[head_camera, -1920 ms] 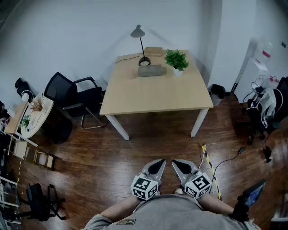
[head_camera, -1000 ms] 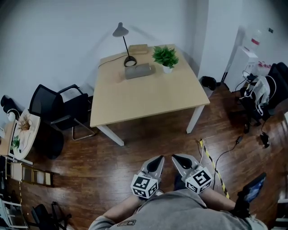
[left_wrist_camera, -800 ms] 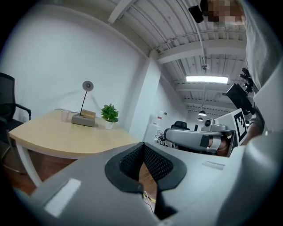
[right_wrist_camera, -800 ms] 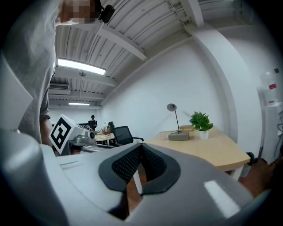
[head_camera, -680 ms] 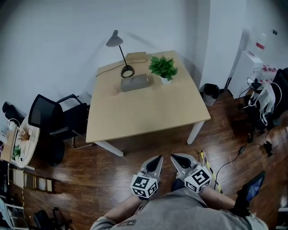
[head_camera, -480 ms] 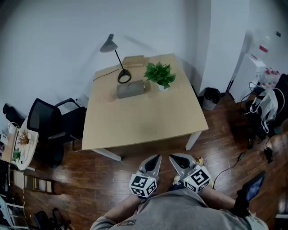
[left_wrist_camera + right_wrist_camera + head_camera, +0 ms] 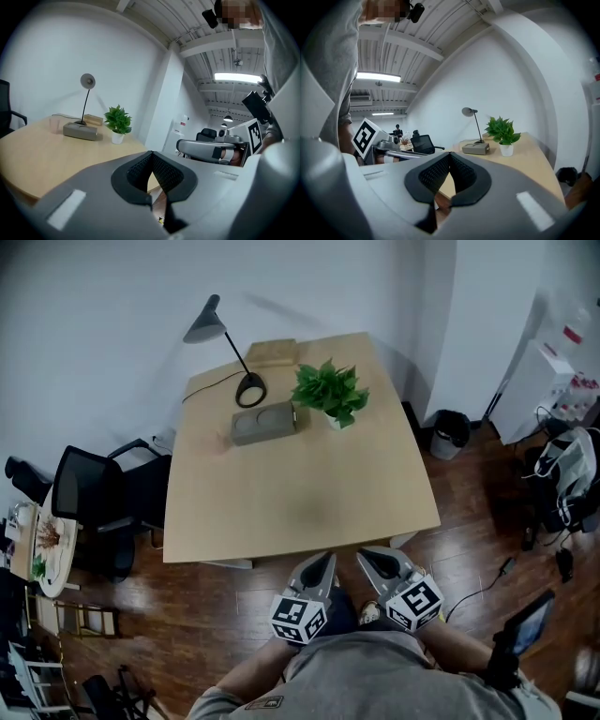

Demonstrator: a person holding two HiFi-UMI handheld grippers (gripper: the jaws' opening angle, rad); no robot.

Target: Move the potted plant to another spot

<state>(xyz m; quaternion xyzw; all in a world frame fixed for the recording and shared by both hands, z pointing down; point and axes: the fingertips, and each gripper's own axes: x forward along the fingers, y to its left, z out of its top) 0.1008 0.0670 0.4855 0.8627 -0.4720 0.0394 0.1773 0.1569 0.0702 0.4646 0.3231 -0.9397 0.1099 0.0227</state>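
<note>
Closer now than a second ago: the table has slid down the head view until its near edge sits just ahead of both grippers, so I have been walking up to it and not handling anything yet. The potted plant (image 7: 328, 396) stands untouched in its small white pot on the far half of the tabletop (image 7: 300, 498), right of the middle and set in from the right edge. It is just beside the right end of a grey box (image 7: 263, 422), with a desk lamp (image 7: 249, 388) on the box's far side and a flat tan box (image 7: 270, 351) against the far edge behind them. The left gripper (image 7: 324, 559) and the right gripper (image 7: 362, 555) are held side by side at my waist, level with the near edge and well apart from the plant. Each one's own view shows the pads clenched together with nothing between them, and the plant small in the distance across bare wood. As I judge it, none of the task proper is done: only the approach is under way. Left to do are reaching across the tabletop, parting the jaws, closing them on the pot, lifting it, and setting it upright on another spot, for which the near half looks free
</note>
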